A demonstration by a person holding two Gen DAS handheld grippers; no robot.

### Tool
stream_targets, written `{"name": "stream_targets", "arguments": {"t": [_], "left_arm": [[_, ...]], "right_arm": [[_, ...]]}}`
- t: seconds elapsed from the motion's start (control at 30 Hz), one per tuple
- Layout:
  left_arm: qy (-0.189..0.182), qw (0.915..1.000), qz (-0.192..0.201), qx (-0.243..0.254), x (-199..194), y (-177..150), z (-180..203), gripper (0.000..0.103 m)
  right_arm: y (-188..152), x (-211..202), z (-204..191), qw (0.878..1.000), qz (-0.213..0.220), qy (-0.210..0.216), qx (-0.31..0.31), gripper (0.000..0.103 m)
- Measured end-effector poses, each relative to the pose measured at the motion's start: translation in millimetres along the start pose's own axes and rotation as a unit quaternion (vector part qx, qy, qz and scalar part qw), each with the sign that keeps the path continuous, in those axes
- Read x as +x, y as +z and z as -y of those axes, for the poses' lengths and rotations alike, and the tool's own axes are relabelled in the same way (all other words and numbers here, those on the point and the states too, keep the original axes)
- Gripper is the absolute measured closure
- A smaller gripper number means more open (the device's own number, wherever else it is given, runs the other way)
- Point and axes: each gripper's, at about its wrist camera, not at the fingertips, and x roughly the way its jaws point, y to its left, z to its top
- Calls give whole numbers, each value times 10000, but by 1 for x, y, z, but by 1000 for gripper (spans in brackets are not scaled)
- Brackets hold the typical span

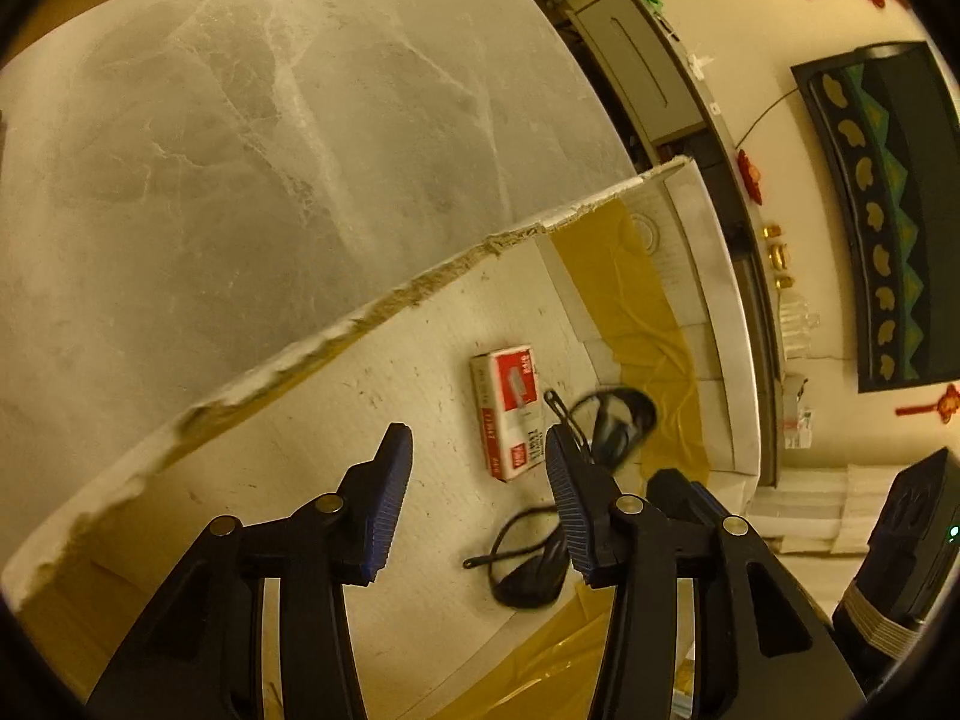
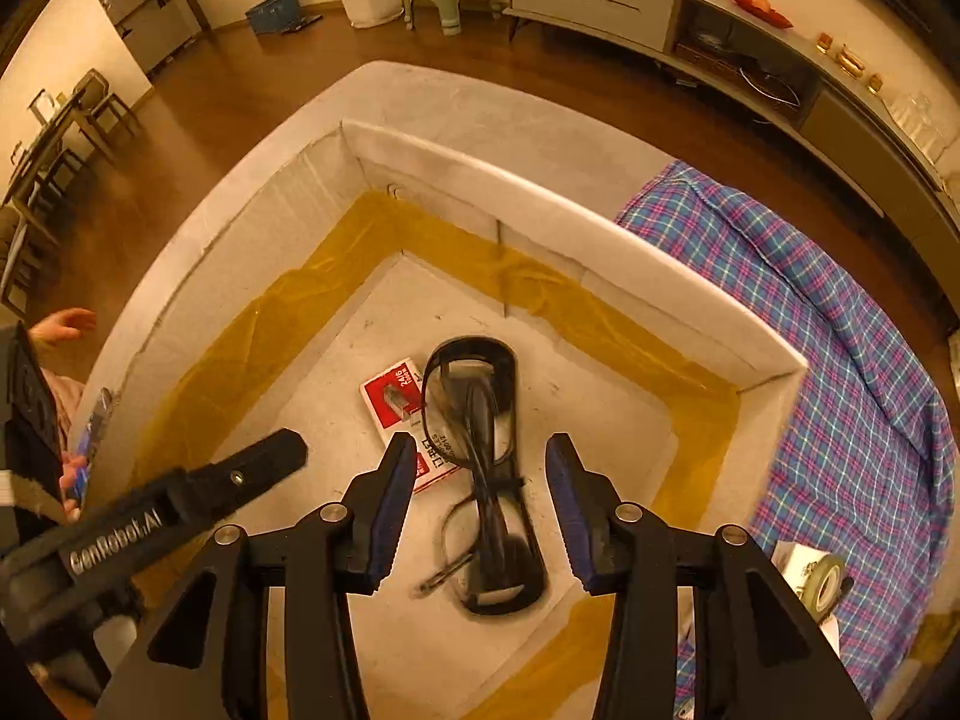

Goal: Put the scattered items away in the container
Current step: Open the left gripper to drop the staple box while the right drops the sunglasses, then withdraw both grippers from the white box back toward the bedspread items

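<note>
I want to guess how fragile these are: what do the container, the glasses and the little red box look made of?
The container looks like white foam board: thick matte walls, a crumbly chipped rim, yellowish tape along its seams. The safety glasses seem to be glossy black plastic with clear lenses. The staple box looks like printed cardboard, with folded edges and a red-and-white label.

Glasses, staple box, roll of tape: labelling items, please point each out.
glasses [image 2: 486, 480], right wrist view, on the black frame's middle.
staple box [image 1: 507, 414], left wrist view, on its red-and-white top face.
roll of tape [image 2: 825, 585], right wrist view, on its side.
</note>
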Motion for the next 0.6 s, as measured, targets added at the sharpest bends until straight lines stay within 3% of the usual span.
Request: {"name": "stream_targets", "arguments": {"t": [0.3, 0.47, 0.6], "left_arm": [[-47, 9992, 304, 249, -29, -18, 3, 54], [304, 9942, 721, 741, -37, -30, 25, 54], [625, 9839, 1240, 1121, -49, -42, 45, 54]], "right_arm": [[-24, -20, 7, 9991, 133, 399, -16, 52], [-44, -32, 9, 9974, 180, 691, -127, 49], [-61, -53, 7, 9948, 404, 881, -307, 43]]}}
